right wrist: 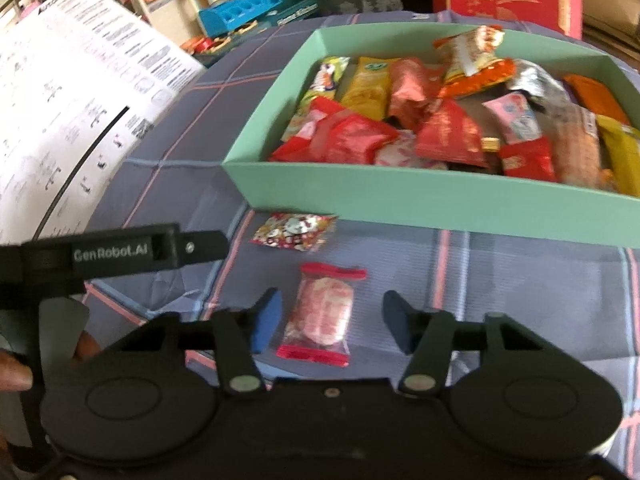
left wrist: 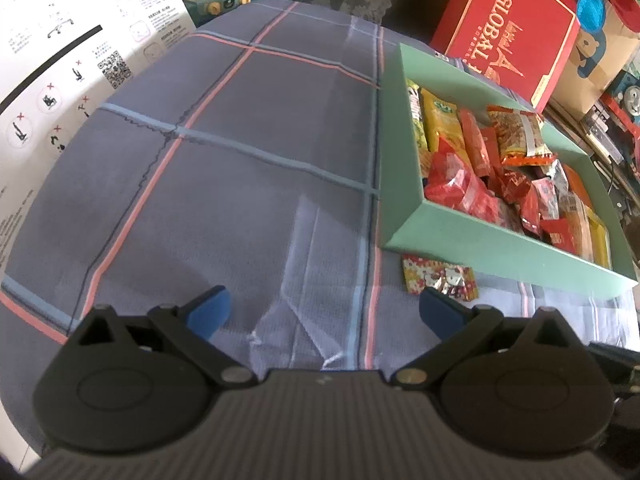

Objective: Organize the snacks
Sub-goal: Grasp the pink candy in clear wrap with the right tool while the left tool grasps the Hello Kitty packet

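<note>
Most snacks already lie in the green box (right wrist: 432, 196); two remain on the tabletop (right wrist: 520, 280): a cartoon packet (right wrist: 294, 232) beside the box and a pink candy (right wrist: 320, 316) between my right tool's (right wrist: 330, 322) parted, non-touching jaws; left tool (left wrist: 324, 308) gapes empty

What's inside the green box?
The green box holds a heap of wrapped snacks: red packets, a yellow one, a pink one and an orange one. They overlap, so whatever lies beneath them and most of the bottom stays hidden.
</note>
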`<state>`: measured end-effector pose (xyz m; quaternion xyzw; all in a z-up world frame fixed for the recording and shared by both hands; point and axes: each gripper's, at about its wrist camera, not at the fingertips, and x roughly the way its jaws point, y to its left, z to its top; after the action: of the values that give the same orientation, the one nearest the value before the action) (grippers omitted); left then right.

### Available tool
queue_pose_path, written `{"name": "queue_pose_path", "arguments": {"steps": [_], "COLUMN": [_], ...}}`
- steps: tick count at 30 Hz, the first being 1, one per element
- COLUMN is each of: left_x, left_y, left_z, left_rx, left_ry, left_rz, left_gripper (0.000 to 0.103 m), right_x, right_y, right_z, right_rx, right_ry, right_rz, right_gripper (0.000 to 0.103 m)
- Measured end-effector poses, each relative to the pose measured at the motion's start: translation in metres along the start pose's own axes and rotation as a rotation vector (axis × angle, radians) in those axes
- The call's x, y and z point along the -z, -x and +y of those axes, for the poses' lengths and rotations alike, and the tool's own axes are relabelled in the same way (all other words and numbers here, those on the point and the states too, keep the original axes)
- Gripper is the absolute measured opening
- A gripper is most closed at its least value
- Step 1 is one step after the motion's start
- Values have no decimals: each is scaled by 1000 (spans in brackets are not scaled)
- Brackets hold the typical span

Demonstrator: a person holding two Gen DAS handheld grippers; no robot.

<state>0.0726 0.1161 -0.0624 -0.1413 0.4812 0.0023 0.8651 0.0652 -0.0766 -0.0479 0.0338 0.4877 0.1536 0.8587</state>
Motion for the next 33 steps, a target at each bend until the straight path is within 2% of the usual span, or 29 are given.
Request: {"name": "queue_pose_path", "arguments": {"steps": [4, 8, 13, 20, 26, 33], "left_x": [-2, -5, -8, -8, -5, -1], "left_y": [-4, -9, -15, -30, -35, -33], "left_z": [-4, -15, -39, -73, -91, -97], "left_rx": [-2, 6, 27, 51, 31, -34], "left_ry": [-7, -21, -73, -126, -176, -238], "left_rz": [4, 11, 19, 38, 30, -4], "left_gripper": [103, 103, 103, 100, 91, 60], "right_x": [2, 8, 9, 17, 21, 21], "right_y": [-10, -10, -5, 8, 14, 17], "right_z": [8, 13, -10, -46, -59, -67], "right_rx": [12, 50, 92, 97, 61, 62], "right_ry": [62, 148, 102, 8, -40, -68], "right_rz": [14, -2, -16, -32, -33, -46], "right_gripper": [45, 32, 30, 29, 29, 29]}}
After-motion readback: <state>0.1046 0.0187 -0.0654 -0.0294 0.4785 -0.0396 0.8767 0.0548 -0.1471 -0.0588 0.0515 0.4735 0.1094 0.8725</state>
